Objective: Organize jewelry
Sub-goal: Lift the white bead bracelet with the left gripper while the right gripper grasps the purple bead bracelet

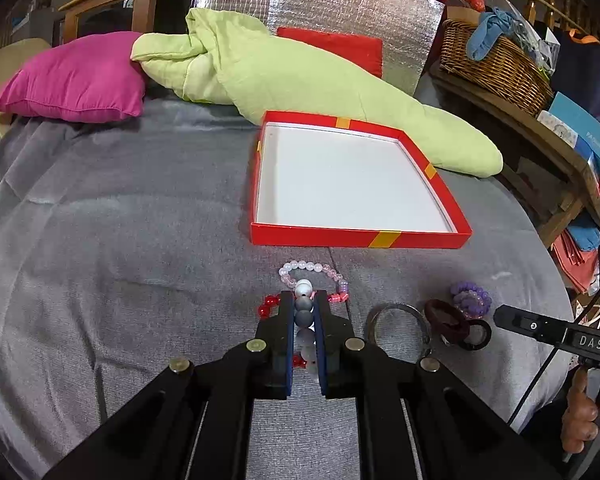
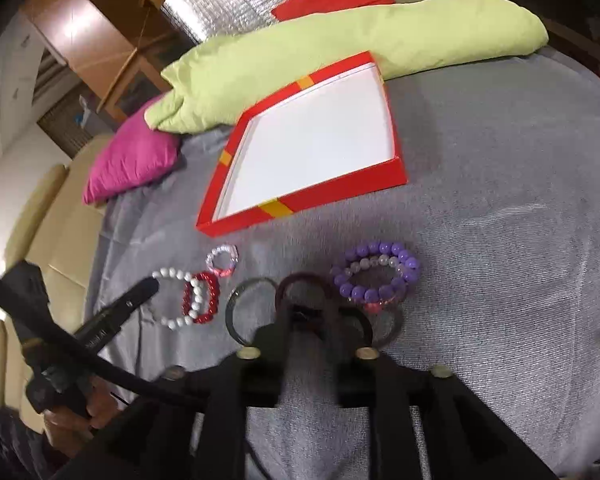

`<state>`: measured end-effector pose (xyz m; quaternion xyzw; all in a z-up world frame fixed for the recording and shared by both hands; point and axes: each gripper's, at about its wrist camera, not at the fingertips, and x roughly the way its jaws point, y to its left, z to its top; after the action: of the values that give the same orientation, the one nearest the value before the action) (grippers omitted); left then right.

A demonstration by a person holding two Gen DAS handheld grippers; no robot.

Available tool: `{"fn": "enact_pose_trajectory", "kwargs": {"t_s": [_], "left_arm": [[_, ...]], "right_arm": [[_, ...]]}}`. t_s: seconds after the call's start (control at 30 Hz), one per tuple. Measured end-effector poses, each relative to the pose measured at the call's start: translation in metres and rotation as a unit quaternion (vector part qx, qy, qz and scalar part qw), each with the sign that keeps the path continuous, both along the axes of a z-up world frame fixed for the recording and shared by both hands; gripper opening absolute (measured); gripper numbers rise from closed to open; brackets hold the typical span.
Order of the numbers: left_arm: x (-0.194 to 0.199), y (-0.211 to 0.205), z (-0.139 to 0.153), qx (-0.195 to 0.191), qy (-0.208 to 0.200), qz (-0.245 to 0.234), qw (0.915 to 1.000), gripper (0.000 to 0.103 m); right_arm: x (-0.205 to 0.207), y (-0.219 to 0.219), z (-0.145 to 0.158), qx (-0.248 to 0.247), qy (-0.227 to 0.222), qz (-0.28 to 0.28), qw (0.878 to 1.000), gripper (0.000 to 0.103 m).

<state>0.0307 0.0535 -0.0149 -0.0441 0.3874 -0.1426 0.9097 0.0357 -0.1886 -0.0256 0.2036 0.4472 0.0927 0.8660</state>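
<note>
White bead bracelet point(image 1: 304, 312) sits between the left gripper point(image 1: 304, 300) fingers, on the grey cloth point(image 1: 120, 240) short of the red box point(image 1: 360, 236). Left wrist view: jaws nearly closed, beads filling the narrow gap, pads look to be touching them; bracelet squeezed long and thin, long axis running straight away from the camera toward the box, one white bead poking past the fingertips. Right wrist view shows the same bracelet point(image 2: 180, 298) from the side as a wider oval on the cloth, with the left gripper tip point(image 2: 140, 290) at its left edge; the grip itself is not visible from there.

Red bead bracelet point(image 1: 270, 306) is only partly seen in the left view, behind the fingers; right view shows it point(image 2: 202, 298) whole, overlapping the white one. Pink clear bracelet point(image 1: 312, 274) lies just beyond, nearer the box.

Right gripper point(image 2: 308, 312) jaws are part open, around a dark brown ring point(image 2: 300, 284); blurred, cannot tell if they touch it. Metal bangle point(image 2: 244, 308) just left of it, purple bead bracelets point(image 2: 376, 276) just right. Left view shows the brown ring point(image 1: 448, 316) and a black ring point(image 1: 478, 334) touching it.

Box lies open, white inside, against the green cushion point(image 1: 300, 76). Pink pillow point(image 1: 76, 76) far left.
</note>
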Motion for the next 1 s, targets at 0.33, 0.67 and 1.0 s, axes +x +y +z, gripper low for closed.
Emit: {"fn": "enact_pose_trajectory", "kwargs": {"t_s": [0.33, 0.67, 1.0], "left_arm": [[-0.003, -0.007, 0.001, 0.007, -0.001, -0.014, 0.9999, 0.010], [-0.005, -0.005, 0.001, 0.003, 0.002, -0.013, 0.9999, 0.010], [-0.009, -0.004, 0.008, -0.006, -0.021, -0.014, 0.9997, 0.010]], "right_arm": [[0.012, 0.049, -0.009, -0.106, -0.020, 0.068, 0.992, 0.037], [0.035, 0.071, -0.031, -0.196, -0.001, 0.097, 0.976, 0.019], [0.031, 0.030, -0.001, -0.065, -0.041, 0.062, 0.995, 0.010]]}}
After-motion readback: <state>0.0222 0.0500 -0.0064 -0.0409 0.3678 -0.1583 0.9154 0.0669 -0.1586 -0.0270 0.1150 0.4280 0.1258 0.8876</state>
